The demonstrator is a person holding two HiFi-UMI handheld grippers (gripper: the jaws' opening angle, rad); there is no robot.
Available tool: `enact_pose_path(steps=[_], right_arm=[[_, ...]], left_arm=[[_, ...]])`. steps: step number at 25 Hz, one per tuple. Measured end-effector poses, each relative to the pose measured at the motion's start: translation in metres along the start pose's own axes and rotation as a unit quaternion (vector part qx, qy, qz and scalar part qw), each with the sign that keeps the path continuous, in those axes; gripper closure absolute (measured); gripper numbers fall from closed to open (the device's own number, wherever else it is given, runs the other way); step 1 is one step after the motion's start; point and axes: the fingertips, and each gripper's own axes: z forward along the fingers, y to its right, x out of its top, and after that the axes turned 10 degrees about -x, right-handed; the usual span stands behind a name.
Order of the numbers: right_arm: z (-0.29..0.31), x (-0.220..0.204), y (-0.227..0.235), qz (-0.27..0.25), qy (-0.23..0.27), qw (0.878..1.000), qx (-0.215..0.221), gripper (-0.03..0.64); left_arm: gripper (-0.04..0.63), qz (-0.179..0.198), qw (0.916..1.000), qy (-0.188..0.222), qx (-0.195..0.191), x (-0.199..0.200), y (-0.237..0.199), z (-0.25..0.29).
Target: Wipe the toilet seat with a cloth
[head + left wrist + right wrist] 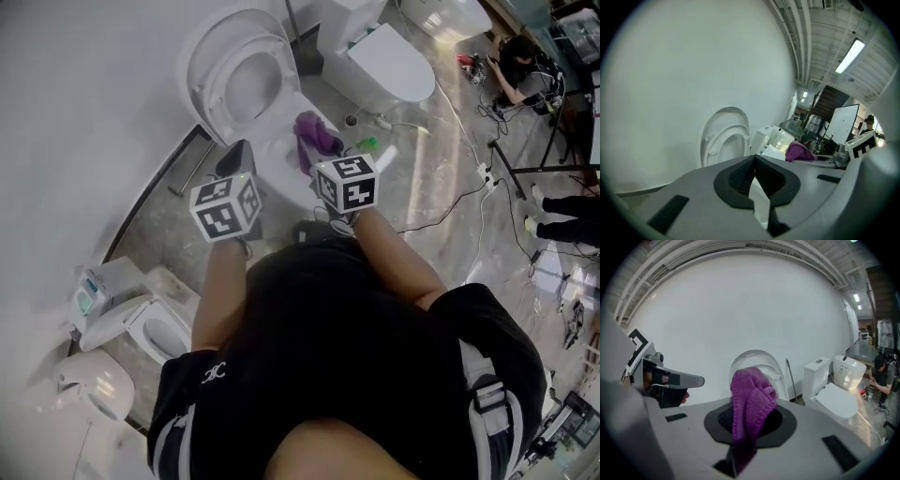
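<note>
Clearly the right gripper has its jaws clamped on a purple knitted cloth. The cloth bunches up above the pads and a short tail of it hangs down behind them. The left gripper has its jaws pressed together with nothing between them.

Straight ahead of the right jaws, partly hidden by the cloth, stands a white toilet against the pale wall. Its toilet seat is raised and leans on the upright lid. From the left gripper view the same raised seat and lid sit ahead of the jaws and a little to their left, while the cloth shows beyond them to the right. In the head view the cloth hangs off the right jaws over the front of the open bowl, apart from the seat.

The two grippers are held side by side, each topped by its marker cube. The left gripper's body shows just to the left of the right jaws in the right gripper view.

Farther right of the right jaws is a second toilet with its lid shut. Beyond it a person in dark clothes crouches on the marbled floor, where cables trail. A small green object lies on the floor just right of the bowl.
</note>
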Motion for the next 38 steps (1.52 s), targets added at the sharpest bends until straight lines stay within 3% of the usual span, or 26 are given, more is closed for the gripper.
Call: enact_pose_path(steps=[5,9,14,18,23,28,38], right_arm=[[0.035,0.027,0.037,-0.006,0.011,1.000,0.013,0.565],[0.066,0.036,0.054,-0.042,0.016,0.998,0.036,0.565],[0.122,0.030,0.059,-0.128,-0.028,0.989,0.069,0.565],[0.174,0.033,0.062,-0.156,-0.066,0.982,0.080,0.565],[0.236,0.054,0.068,-0.191,-0.081,0.976,0.061,0.565],[0.277,0.051,0.076,-0.180,-0.126,0.975,0.035,0.565],[0.311,0.069,0.075,-0.191,-0.150,0.970,0.016,0.565]], left_arm=[[0.586,0.005,0.9996,0.000,0.027,0.030,0.003,0.029],[0.586,-0.010,0.9984,0.004,0.055,0.032,0.001,0.040],[0.586,-0.014,0.9962,-0.012,0.086,0.028,-0.011,0.040],[0.586,-0.027,0.9934,0.006,0.112,0.042,-0.030,0.026],[0.586,-0.041,0.9892,0.025,0.139,0.052,-0.054,0.010],[0.586,-0.045,0.9877,0.026,0.148,0.052,-0.069,0.005],[0.586,-0.030,0.9878,0.019,0.152,0.062,-0.082,-0.003]])
